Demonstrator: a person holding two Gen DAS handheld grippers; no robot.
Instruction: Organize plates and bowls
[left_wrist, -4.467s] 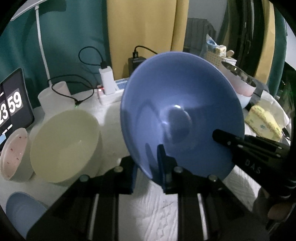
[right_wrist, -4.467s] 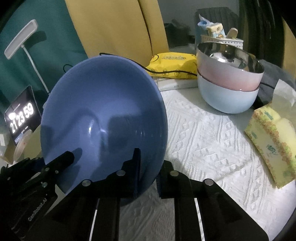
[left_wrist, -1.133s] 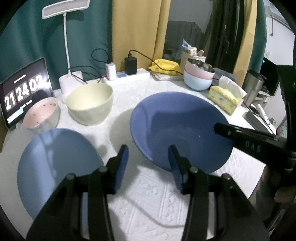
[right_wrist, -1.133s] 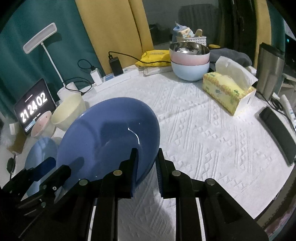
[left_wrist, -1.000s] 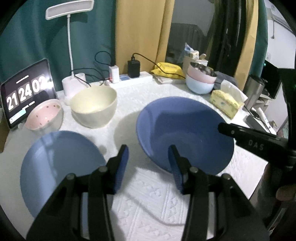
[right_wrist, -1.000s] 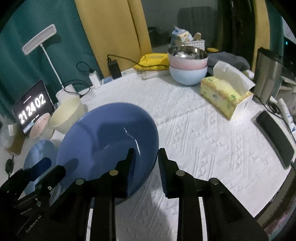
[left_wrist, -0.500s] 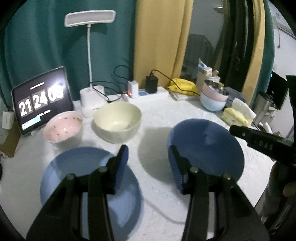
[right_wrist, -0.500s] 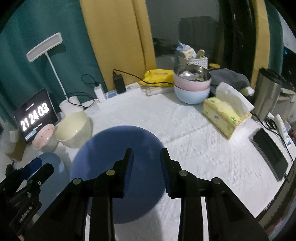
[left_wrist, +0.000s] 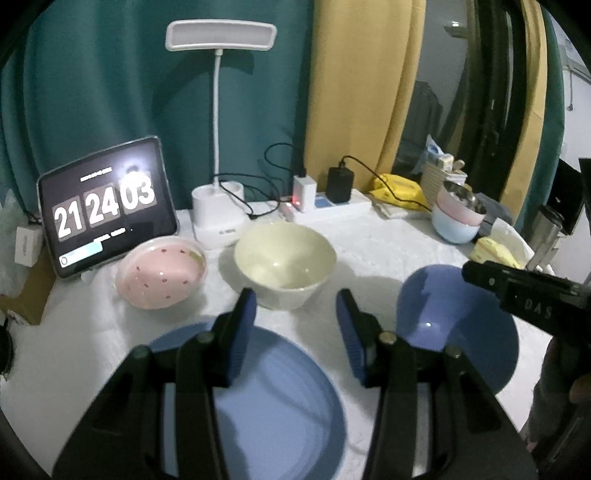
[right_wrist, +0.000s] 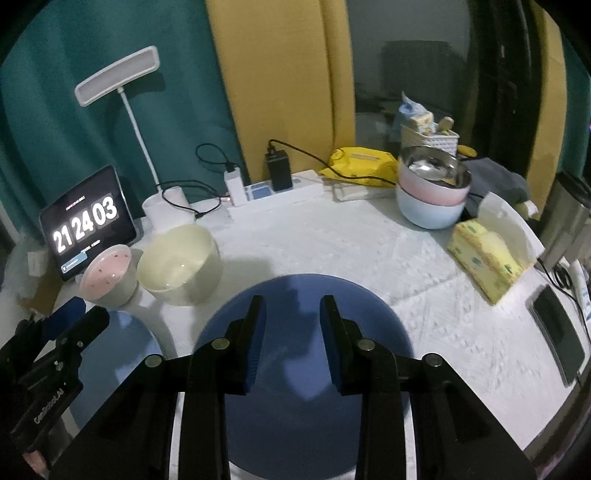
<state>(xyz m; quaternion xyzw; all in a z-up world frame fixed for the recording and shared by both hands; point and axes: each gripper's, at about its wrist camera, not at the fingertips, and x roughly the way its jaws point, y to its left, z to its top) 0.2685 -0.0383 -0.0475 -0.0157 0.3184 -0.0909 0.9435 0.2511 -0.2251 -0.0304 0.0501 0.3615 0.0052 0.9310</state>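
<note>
The large blue bowl (right_wrist: 306, 354), carried tilted between both tools a few seconds ago, now sits flat on the white-covered bench (right_wrist: 369, 251). The right hand-held gripper (right_wrist: 291, 314) has just been opening and hangs released above the bowl with nothing between its pads; the left hand-held gripper (left_wrist: 295, 306) is also released and empty. That placement looks finished. A blue plate (left_wrist: 273, 398) lies just left of the bowl, with a cream bowl (left_wrist: 284, 269) and a pink dotted bowl (left_wrist: 160, 271) behind. Stacked bowls (right_wrist: 432, 192), seemingly three, stand far right near a tissue box (right_wrist: 484, 258).
</note>
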